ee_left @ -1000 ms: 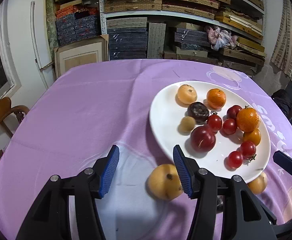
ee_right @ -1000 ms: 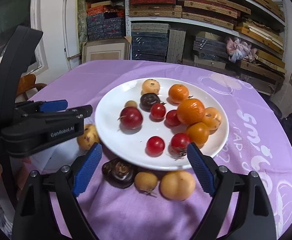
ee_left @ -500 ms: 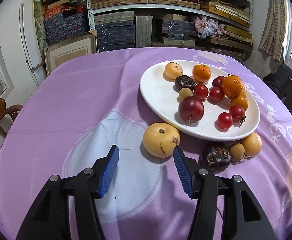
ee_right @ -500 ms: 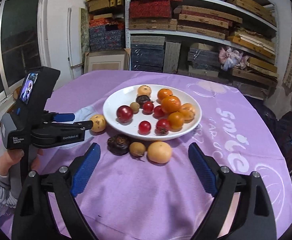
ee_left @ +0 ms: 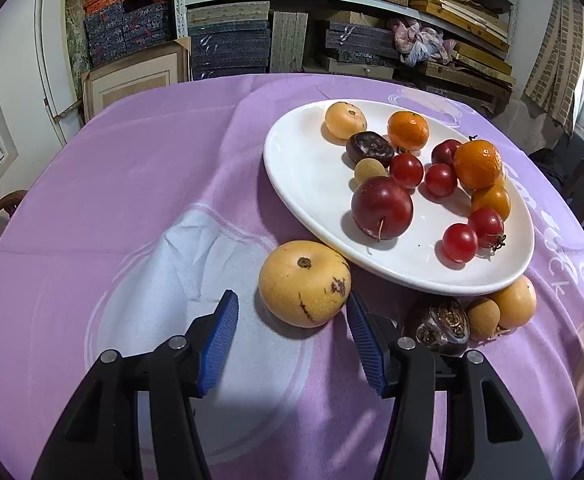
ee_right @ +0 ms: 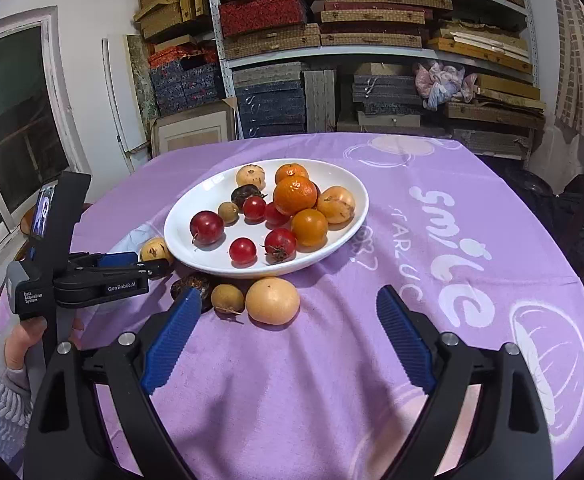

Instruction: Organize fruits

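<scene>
Left wrist: ribbed blue fingers (ee_left: 228, 334) spread, round speckled yellow fruit (ee_left: 304, 283) ahead.

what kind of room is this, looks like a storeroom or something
Probably a storeroom or back room doubling as a dining spot: metal shelves crammed with stacked flat boxes, a framed picture leaning against them, and a round table under a purple tablecloth with a plate of fruit.

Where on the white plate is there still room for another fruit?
The white oval plate is bare along its left side, beside the big red plum. Its right half is crowded with oranges and red cherry tomatoes. The left claw is open by the yellow round fruit.
</scene>
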The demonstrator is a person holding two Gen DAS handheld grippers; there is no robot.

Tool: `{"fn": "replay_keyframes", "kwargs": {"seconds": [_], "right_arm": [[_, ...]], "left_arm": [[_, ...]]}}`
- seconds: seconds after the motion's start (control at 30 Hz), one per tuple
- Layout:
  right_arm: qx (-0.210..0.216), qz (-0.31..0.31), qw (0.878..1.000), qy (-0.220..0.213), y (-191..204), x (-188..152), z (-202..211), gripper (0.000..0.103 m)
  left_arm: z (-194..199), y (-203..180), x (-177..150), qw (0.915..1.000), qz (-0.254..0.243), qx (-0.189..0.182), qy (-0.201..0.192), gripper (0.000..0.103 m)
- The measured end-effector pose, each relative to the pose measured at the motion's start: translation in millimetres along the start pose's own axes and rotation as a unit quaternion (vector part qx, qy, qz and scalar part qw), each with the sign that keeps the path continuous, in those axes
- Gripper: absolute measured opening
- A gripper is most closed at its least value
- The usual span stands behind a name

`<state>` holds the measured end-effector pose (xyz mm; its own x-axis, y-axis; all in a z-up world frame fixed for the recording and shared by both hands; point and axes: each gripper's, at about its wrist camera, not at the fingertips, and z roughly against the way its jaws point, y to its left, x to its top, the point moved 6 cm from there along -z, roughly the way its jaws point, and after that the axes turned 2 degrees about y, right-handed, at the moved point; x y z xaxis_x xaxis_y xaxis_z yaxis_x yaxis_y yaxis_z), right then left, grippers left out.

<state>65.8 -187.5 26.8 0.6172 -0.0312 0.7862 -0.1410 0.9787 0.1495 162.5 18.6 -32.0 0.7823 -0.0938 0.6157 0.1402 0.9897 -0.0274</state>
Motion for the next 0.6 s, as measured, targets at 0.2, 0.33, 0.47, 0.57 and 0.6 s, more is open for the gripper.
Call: {"fn": "replay_keyframes", "kwargs": {"seconds": [0.2,0.33,0.47,0.57,0.6], "right_arm": [[0.005,-0.008,1.000,0.004,-5.2,-3.2,-4.6,0.087],[0.007,-0.015,1.000,0.006,-9.4,-4.8,-6.3,0.087],[0.004,-0.014,1.000,0.009,-10.0,-7.0,-8.2,0.087],[-0.001,-0.004,1.000,0.010,-7.6,-9.1,-11.0,0.088],[-0.002,0.000,1.000,0.011,-6.3,-9.9,-12.0,0.087]], "left_arm": [[-6.0,-4.8,3.7,1.0000,-0.006,0.000,0.001,0.047],[-6.4,-4.9,3.7,0.9999,-0.011,0.004,-0.002,0.047],[-5.0,-8.1,1.4,0.9997,-0.020,0.010,-0.007,0.047],[2.8,-11.1,-3.0,0.9995,-0.025,0.012,-0.015,0.046],[6.3,-10.7,-4.1,0.9994,-0.026,0.013,-0.018,0.046]]}}
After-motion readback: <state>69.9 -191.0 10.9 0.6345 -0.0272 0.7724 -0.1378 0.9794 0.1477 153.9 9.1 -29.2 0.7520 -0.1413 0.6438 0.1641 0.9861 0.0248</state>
